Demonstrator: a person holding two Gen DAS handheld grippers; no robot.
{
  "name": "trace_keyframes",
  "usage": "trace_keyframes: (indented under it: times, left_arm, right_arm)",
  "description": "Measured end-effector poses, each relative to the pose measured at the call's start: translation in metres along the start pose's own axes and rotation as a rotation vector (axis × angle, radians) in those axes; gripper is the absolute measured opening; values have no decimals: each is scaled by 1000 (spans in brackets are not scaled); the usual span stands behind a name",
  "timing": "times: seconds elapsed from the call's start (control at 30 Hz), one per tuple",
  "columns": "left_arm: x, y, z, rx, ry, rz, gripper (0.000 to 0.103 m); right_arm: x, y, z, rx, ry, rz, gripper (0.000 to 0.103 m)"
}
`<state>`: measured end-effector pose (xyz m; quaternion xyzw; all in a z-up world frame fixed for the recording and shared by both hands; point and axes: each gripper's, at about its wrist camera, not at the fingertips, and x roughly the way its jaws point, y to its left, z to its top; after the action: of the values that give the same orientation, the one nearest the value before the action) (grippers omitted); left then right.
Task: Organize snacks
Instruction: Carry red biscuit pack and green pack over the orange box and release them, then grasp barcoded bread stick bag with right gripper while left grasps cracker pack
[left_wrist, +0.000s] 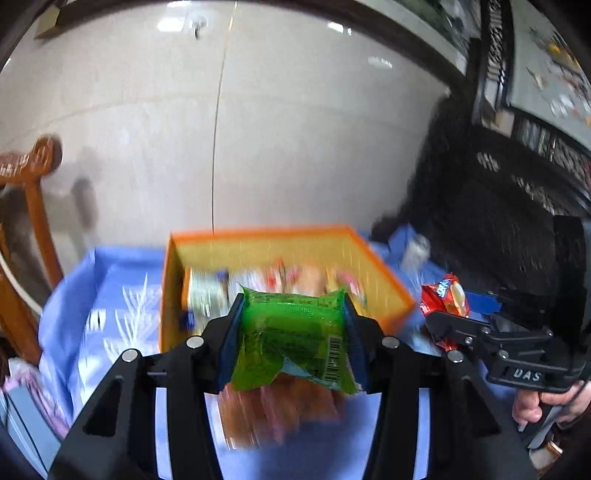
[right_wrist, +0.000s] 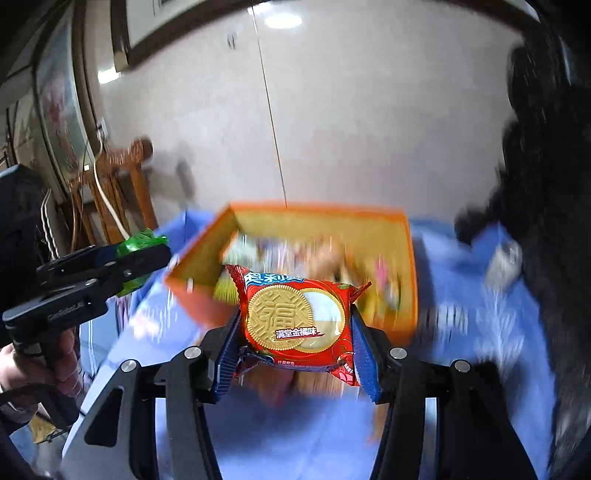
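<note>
A pale wall rises behind the tabletop (left_wrist: 122, 266), which is covered by a blue cloth with white plant prints. A carved wooden chair (left_wrist: 33, 192) stands at the left edge, and a dark fuzzy garment (left_wrist: 498, 229) hangs at the right, next to a small pale can (left_wrist: 415, 253) that is too blurred to read. Nothing stands between the 2 grippers and the orange box (right_wrist: 402, 236).

The box sits open on the cloth against the wall, and its yellow inside holds a blurred heap of mixed snack packets (right_wrist: 325, 258). More orange-pink packets (left_wrist: 280, 410) lie blurred on the cloth in front of it.

The left gripper (left_wrist: 293, 332) clamps a green snack packet (left_wrist: 291, 332) between its blue pads, held in the air just in front of the box's near wall. The right gripper (right_wrist: 295, 332) pinches a red biscuit packet (right_wrist: 295, 317) by its sides, likewise raised in front of the box.
</note>
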<state>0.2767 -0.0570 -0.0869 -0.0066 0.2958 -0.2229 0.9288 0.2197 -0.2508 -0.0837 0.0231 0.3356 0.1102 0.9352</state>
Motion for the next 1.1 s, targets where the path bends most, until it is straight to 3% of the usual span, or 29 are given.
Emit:
trace_keyframes:
  times: [0.03, 0.1, 0.13, 0.17, 0.23, 0.3, 0.37, 0.53, 0.67, 0.77, 0.9, 1.1]
  left_arm:
    - [7, 3, 16, 9, -8, 3, 51]
    - [27, 9, 42, 6, -2, 20, 77]
    - [35, 14, 53, -15, 11, 58, 99]
    - [40, 18, 62, -43, 21, 99, 99]
    - [38, 29, 73, -98, 1, 101, 99]
    - [29, 35, 69, -115, -27, 105, 99]
    - [25, 42, 50, -127, 4, 124, 99]
    - [20, 46, -12, -171, 126, 146, 99]
    - [11, 22, -56, -100, 191, 136, 99]
    - [8, 3, -81, -59, 241, 98, 99]
    - [11, -16, -103, -33, 299, 64, 99]
    - [12, -23, -108, -28, 316, 55, 99]
  right_arm:
    - [3, -2, 13, -11, -20, -3, 55]
    - [14, -6, 43, -34, -57, -19, 60]
    - [20, -8, 53, -38, -53, -31, 66]
    - [25, -11, 67, -34, -52, -54, 67]
    - [18, -15, 80, -13, -92, -66, 72]
    - [5, -21, 79, 7, -142, -60, 74]
    - [-1, -31, 64, 36, -127, -75, 74]
    - [0, -59, -3, 112, 25, -120, 74]
    - [10, -67, -67, 112, 166, -137, 74]
    - [26, -74, -97, 128, 249, -161, 74]
    - [55, -83, -110, 148, 314, -185, 64]
    - [104, -91, -121, 103, 406, -221, 63]
